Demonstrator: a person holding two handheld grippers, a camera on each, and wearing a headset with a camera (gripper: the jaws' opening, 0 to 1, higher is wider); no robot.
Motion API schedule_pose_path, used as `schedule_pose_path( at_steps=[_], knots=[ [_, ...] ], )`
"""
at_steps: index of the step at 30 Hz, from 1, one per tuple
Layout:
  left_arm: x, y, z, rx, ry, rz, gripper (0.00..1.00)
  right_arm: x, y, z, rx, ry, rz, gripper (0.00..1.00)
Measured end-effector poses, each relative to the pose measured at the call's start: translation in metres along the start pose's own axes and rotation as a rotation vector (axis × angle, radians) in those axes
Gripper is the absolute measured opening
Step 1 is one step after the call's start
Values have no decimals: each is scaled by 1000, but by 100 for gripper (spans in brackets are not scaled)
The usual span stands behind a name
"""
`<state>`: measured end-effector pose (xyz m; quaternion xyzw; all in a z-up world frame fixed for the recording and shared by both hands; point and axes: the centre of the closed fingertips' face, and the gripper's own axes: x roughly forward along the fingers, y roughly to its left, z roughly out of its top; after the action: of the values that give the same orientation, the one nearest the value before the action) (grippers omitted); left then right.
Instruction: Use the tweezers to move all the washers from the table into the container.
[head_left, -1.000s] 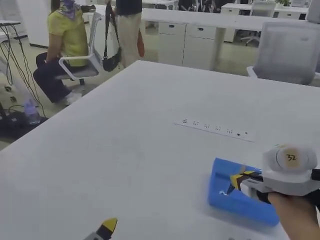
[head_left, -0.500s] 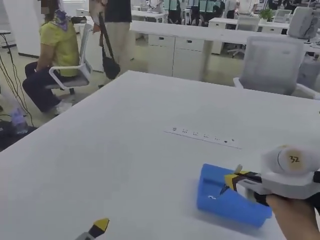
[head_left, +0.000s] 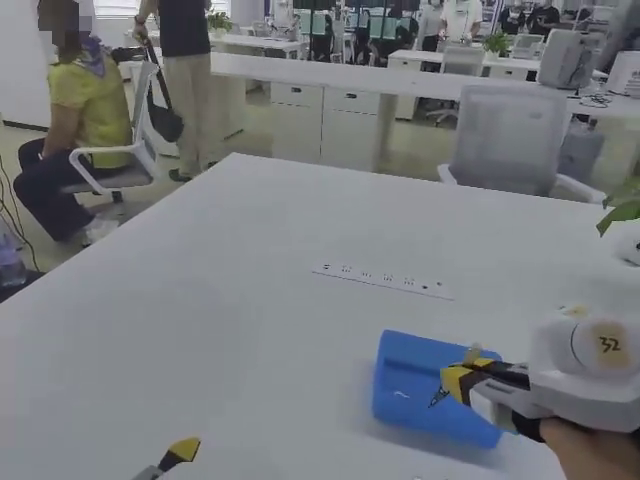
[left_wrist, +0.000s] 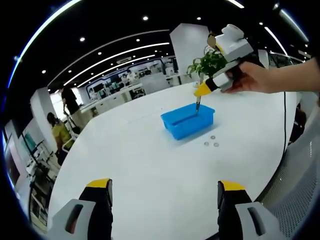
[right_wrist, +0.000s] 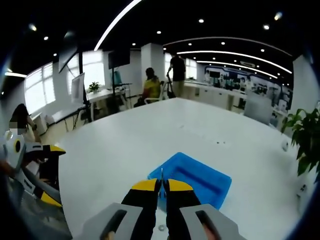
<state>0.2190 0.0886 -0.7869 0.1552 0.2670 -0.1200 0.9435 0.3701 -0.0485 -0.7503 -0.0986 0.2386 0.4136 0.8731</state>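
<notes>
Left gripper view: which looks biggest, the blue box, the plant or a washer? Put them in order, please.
1. blue box, the largest.
2. plant, a bit smaller here, but it stands farther off, so its true size is unsure.
3. washer on the table, tiny.

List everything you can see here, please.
table: one, white, under everything
container: one, blue, on the table
washers: three, silvery, beside the container
tweezers: one, grey, tips over the container
socket strip: one, white, beyond the container
chair: one, grey, far table edge
plant: one, green, table's right
seated person: one, yellow top, background left
left gripper: one, yellow-tipped fingers, open
right gripper: one, yellow-tipped fingers, shut on tweezers
</notes>
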Motion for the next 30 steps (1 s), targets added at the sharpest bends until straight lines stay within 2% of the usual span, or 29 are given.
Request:
schedule_pose_path(
  at_steps=[5,13,18,26,30],
  knots=[
    [-1,0,3,-7,-18,2,89,1,8,-18,18,36,26,2],
    [0,0,1,-3,-5,1,89,12,18,-44,26,99,57,2],
    [0,0,1,-5,-4,1,89,17,21,-51,12,127,70,2],
    [0,0,-1,-2,2,-1,89,18,23,-59,11,143,73,2],
    [-1,-1,3,-20,-15,-8,91,20,21,-60,-6,150,66,2]
  ],
)
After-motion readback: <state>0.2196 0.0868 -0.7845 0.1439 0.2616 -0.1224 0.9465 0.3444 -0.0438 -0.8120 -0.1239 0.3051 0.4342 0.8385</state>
